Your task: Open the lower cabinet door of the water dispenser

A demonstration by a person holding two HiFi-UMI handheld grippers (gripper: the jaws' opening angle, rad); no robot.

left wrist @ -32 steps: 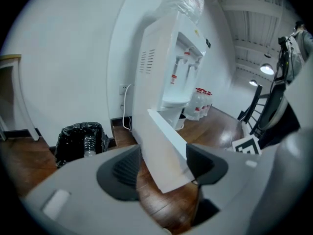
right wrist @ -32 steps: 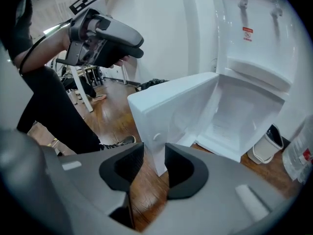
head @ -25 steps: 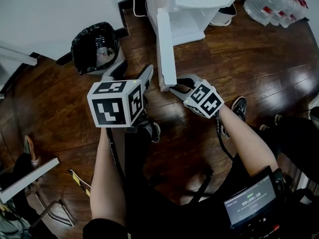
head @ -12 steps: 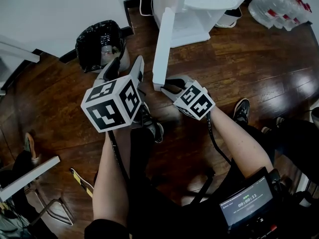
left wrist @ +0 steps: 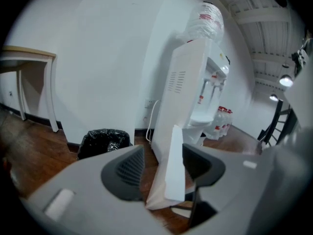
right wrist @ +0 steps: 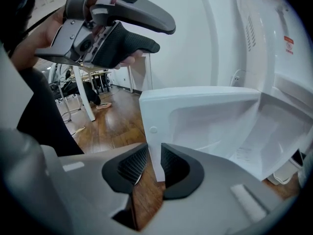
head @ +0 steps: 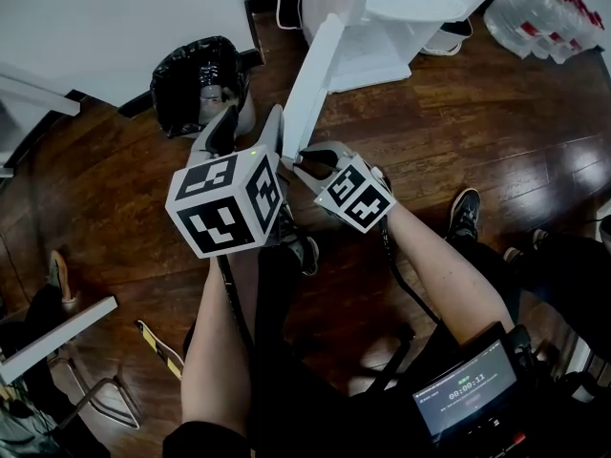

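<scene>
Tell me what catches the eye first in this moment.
The white cabinet door stands swung open from the water dispenser at top centre, its free corner between the jaws of the right tool, which have just been closing on it. Beside it the left tool, jaws apart though just closing, holds nothing. A black-bagged bin sits further left.
</scene>
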